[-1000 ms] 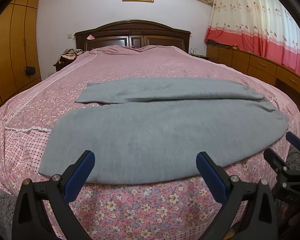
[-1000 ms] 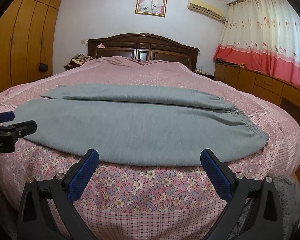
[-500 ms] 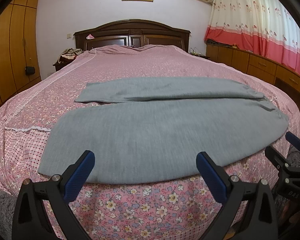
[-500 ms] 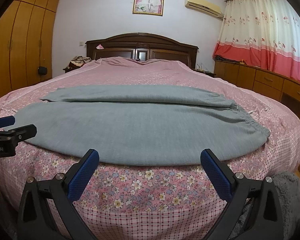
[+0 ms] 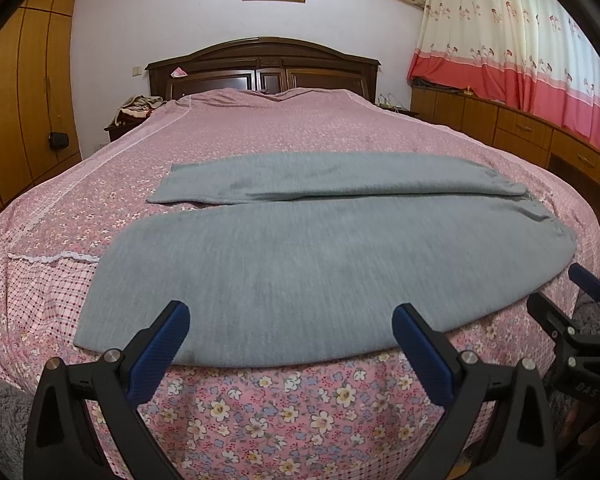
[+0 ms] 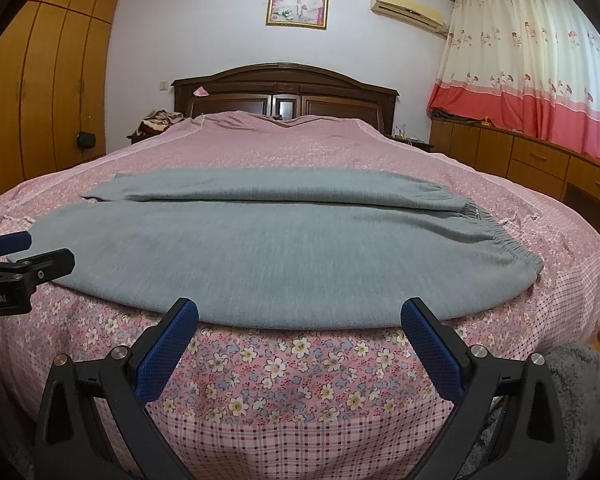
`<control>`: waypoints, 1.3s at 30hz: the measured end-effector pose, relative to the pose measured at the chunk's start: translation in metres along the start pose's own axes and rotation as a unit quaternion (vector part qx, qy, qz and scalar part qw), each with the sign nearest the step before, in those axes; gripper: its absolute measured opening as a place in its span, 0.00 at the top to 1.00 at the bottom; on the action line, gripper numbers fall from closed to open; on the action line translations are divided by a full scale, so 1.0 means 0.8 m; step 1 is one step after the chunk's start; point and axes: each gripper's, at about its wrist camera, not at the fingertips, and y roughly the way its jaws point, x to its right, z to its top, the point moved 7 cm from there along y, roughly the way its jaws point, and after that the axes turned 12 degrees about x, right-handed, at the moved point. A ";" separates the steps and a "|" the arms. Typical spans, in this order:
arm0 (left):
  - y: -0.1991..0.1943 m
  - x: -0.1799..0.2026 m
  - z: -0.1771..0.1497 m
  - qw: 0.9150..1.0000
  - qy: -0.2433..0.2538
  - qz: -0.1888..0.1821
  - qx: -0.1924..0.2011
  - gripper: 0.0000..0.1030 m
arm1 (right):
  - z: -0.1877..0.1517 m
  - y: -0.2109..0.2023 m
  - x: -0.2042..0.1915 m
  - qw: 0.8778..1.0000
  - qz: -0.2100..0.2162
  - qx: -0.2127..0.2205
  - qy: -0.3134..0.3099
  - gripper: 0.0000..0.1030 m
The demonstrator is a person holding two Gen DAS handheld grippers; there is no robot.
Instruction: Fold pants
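Grey pants (image 5: 320, 260) lie flat across the foot of the bed, one leg behind the other, cuffs to the left and the elastic waistband (image 6: 512, 248) to the right. My left gripper (image 5: 290, 320) is open at the pants' near edge, toward the cuff end, with nothing between its blue pads. My right gripper (image 6: 300, 312) is open too, at the near edge toward the waistband. Each gripper shows in the other's view: the left gripper (image 6: 20, 252) by the cuffs, the right gripper (image 5: 580, 292) by the waist corner.
The bed (image 5: 260, 140) has a pink floral cover and a dark headboard (image 6: 284, 84). A wooden wardrobe (image 5: 20, 100) stands on the left. Low cabinets (image 6: 540, 160) under curtains run along the right. A grey fluffy rug (image 6: 580, 380) lies by the bed's foot.
Almost nothing differs. Both grippers stay open at the pants' near edge, with only a slight drift of the views. The pants have not moved.
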 end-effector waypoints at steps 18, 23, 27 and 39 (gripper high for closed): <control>0.003 0.000 -0.002 1.000 0.001 0.000 -0.002 0.00 | -0.003 0.003 -0.002 1.000 0.001 -0.005 0.003 0.00; 0.006 0.002 -0.003 1.000 0.006 -0.002 -0.004 0.00 | -0.003 0.003 -0.002 1.000 0.001 -0.006 0.003 0.00; 0.007 0.005 -0.004 1.000 0.011 -0.003 -0.004 0.00 | 0.001 0.003 -0.001 1.000 0.000 -0.005 0.010 0.00; 0.046 -0.011 0.062 0.999 -0.007 -0.038 -0.010 0.00 | 0.151 0.002 0.090 0.984 0.082 0.064 0.147 0.00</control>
